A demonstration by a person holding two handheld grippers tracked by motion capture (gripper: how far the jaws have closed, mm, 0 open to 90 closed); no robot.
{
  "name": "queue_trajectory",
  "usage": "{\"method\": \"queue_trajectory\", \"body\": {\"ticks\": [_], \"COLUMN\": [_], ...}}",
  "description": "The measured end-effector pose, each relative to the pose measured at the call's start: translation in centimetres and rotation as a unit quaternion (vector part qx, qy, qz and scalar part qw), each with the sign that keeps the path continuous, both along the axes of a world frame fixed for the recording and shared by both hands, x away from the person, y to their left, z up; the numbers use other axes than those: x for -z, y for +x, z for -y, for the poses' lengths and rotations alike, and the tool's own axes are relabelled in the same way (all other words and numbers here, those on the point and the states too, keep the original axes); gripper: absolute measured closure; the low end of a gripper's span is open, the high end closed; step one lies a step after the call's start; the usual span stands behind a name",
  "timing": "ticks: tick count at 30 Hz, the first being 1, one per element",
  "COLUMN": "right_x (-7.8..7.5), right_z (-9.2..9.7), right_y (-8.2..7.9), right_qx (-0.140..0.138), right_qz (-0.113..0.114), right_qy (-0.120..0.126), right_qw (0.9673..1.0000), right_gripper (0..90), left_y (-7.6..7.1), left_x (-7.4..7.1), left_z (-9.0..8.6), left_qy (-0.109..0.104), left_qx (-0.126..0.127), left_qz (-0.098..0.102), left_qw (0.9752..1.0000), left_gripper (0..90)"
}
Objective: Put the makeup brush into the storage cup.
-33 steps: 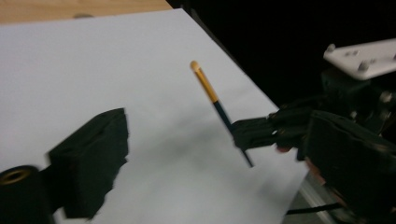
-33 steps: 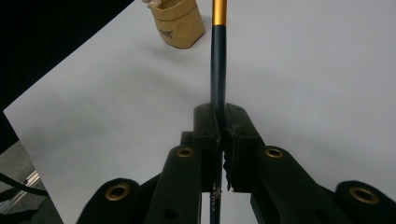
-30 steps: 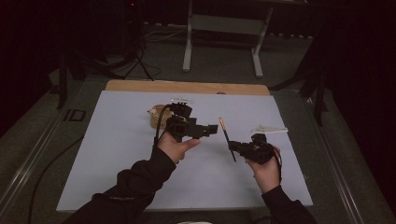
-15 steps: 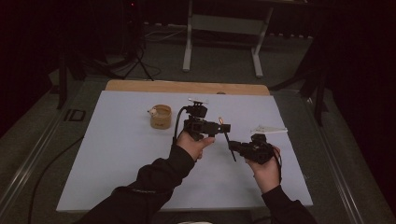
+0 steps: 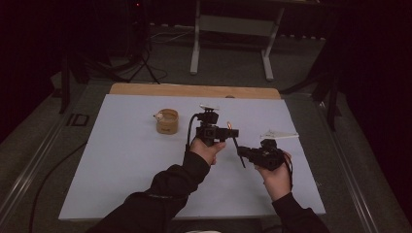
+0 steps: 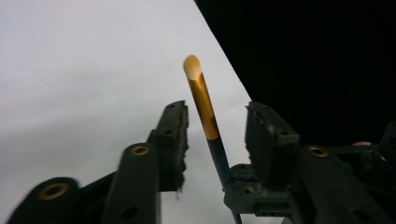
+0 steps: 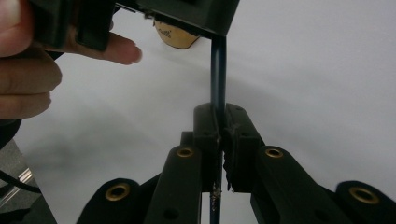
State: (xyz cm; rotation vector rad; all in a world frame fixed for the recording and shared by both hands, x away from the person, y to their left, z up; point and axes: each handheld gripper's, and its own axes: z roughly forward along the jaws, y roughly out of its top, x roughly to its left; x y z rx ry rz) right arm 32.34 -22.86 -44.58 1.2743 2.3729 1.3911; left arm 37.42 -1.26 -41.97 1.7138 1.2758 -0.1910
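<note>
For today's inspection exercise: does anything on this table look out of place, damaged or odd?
Nothing looks spilled or broken. One oddity: the pen is held up off the table in the right tool, its gold end between the left tool's open jaws, which have just been closing.

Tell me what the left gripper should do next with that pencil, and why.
Probably finish closing. The left gripper has just been closing its fingers, but they stand clear of the pencil between them, while the right gripper holds its dark end.

Tan cup (image 5: pixel 167 121) on white mat (image 5: pixel 121 160)
</note>
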Motion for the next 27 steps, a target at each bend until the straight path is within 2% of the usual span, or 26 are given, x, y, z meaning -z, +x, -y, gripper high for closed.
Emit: {"method": "queue_trajectory", "body": {"ticks": [4, 10, 14, 15, 19, 21, 27], "right_x": [0.05, 0.1, 0.16, 0.1, -0.06, -0.09, -0.28], "right_z": [-0.05, -0.09, -0.08, -0.11, -0.11, -0.1, -0.44], "right_y": [0.03, 0.04, 0.05, 0.03, -0.1, -0.18, -0.26], "right_qx": [-0.001, -0.002, -0.002, -0.001, -0.001, 0.002, -0.001], "right_qz": [-0.001, -0.001, -0.004, -0.001, 0.005, 0.008, 0.021], "right_qy": [-0.001, -0.002, -0.003, -0.004, -0.009, 0.003, 0.007], "right_qw": [1.0, 1.0, 1.0, 1.0, 0.9999, 1.0, 0.9998], "right_gripper": [84.4, 84.4, 84.4, 84.4, 84.0, 82.9, 58.8], "left_y": [0.16, 0.16, 0.01, -0.08, -0.02, -0.07, -0.17], "left_x": [0.29, 0.49, 0.4, 0.29, 0.1, -0.09, 0.0], "left_z": [0.2, 0.58, 0.68, 0.8, 0.66, 0.62, 0.63], "left_qy": [-0.011, -0.011, -0.014, -0.012, -0.017, -0.016, -0.015], "left_qx": [0.009, 0.01, 0.01, 0.013, 0.016, 0.018, 0.028], "left_qz": [-0.006, -0.003, 0.0, 0.005, 0.004, 0.009, 0.017], "left_qw": [0.9999, 0.9999, 0.9999, 0.9998, 0.9997, 0.9997, 0.9994], "left_gripper": [72.0, 81.4, 83.3, 83.4, 83.4, 83.5, 83.5]}}
